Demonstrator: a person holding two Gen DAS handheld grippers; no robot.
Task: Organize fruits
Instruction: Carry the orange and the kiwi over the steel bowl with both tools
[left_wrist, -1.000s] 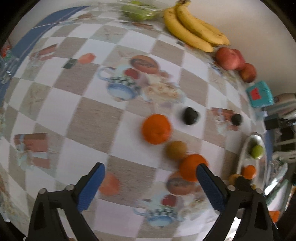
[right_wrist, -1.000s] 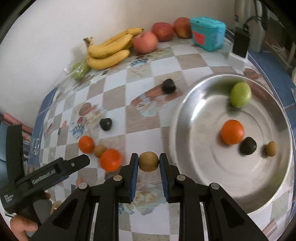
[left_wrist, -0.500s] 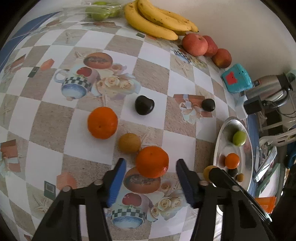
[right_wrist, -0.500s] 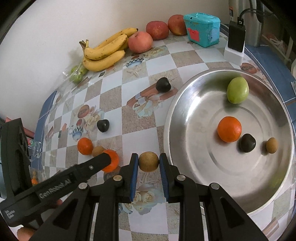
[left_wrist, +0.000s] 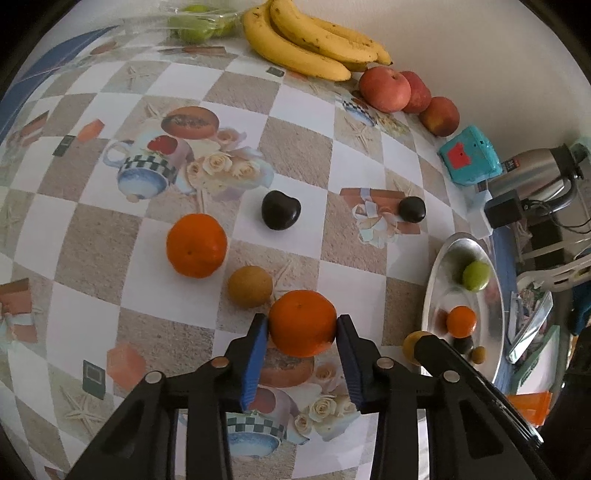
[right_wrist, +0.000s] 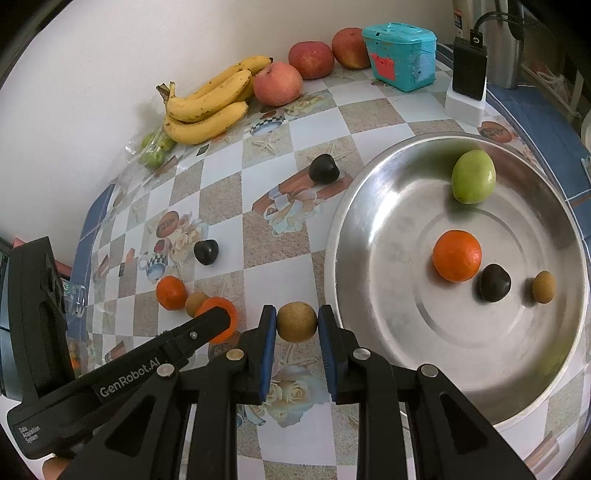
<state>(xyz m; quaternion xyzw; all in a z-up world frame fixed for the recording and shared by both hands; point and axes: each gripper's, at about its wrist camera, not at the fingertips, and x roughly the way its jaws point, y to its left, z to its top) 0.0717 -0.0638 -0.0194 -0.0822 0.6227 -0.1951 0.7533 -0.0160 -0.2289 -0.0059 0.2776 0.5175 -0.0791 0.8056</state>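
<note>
My left gripper (left_wrist: 301, 324) has its jaws closing on an orange (left_wrist: 302, 317) on the checkered tablecloth, and both blue pads touch its sides. Just beyond it lie a brown round fruit (left_wrist: 250, 286), a second orange (left_wrist: 195, 245) and two dark fruits (left_wrist: 280, 210) (left_wrist: 412, 209). To the right, my right gripper (right_wrist: 297, 322) is shut on a small brown fruit (right_wrist: 296, 320), held beside the steel bowl (right_wrist: 364, 184). In the bowl lie a green fruit (right_wrist: 473, 176), an orange (right_wrist: 457, 255), a dark fruit (right_wrist: 495, 282) and a small brown fruit (right_wrist: 543, 287).
Along the wall at the back are bananas (left_wrist: 306, 44), three red apples (left_wrist: 384, 90), a bag of green fruit (left_wrist: 199, 27) and a teal box (left_wrist: 469, 155). A steel flask (left_wrist: 532, 173) and a black charger (right_wrist: 468, 74) stand past the bowl at the table's blue edge.
The left gripper has shifted across the table to the nearer orange, and its wide jaws have narrowed onto it. The right gripper has kept still with its brown fruit.
</note>
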